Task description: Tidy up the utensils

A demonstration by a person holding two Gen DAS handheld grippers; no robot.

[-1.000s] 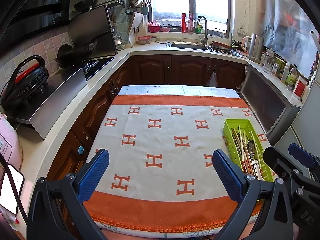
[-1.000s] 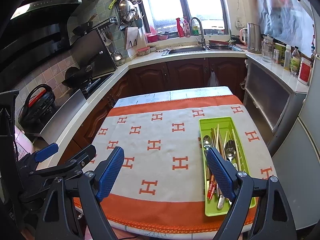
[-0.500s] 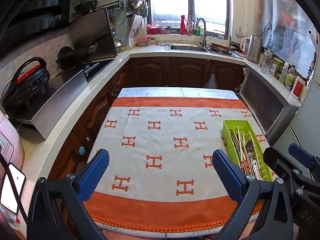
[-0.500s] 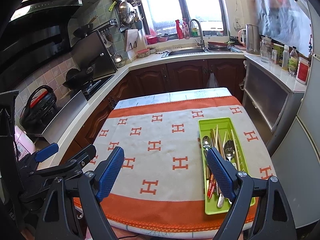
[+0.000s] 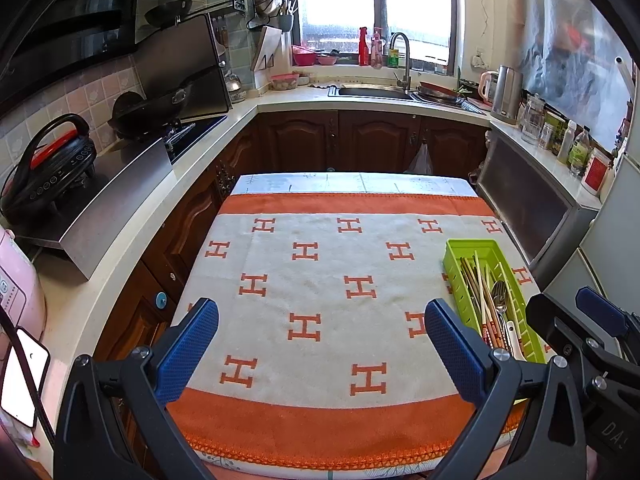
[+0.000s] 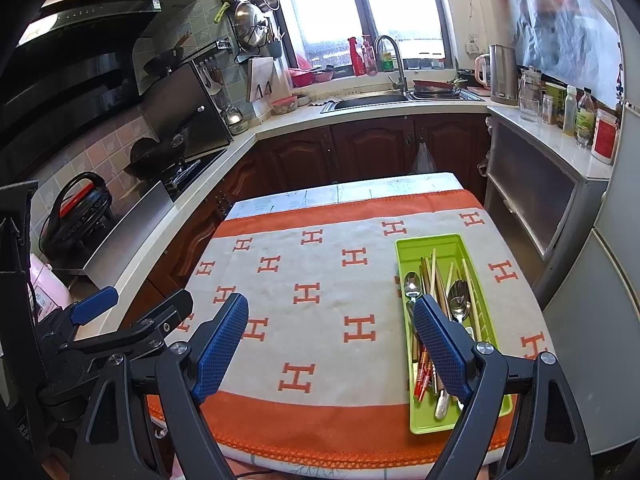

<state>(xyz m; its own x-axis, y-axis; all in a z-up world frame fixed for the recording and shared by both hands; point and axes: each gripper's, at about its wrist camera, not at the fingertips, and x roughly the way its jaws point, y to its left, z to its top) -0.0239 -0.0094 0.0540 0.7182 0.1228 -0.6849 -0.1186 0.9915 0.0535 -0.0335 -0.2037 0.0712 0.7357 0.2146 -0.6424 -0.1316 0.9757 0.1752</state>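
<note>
A green utensil tray (image 6: 440, 244) lies on the right side of the table, lengthwise toward me; it also shows in the left wrist view (image 5: 472, 246). It holds spoons (image 6: 459, 300) and several chopsticks (image 6: 430, 268) mixed together. My right gripper (image 6: 330, 340) is open and empty, held above the table's near edge, its right finger over the tray's near half. My left gripper (image 5: 320, 344) is open and empty above the near left of the table. Each gripper shows at the edge of the other's view.
The table wears a white cloth with orange H marks (image 5: 360, 286) and orange borders. Counters wrap around: a stove with a wok (image 5: 160, 108) at left, a sink (image 5: 372, 92) at the back, bottles and a kettle (image 5: 506, 88) at right. A phone (image 5: 22, 376) lies at left.
Both grippers have drawn back and up a little, so the table looks slightly smaller. Nothing on the table has moved.
</note>
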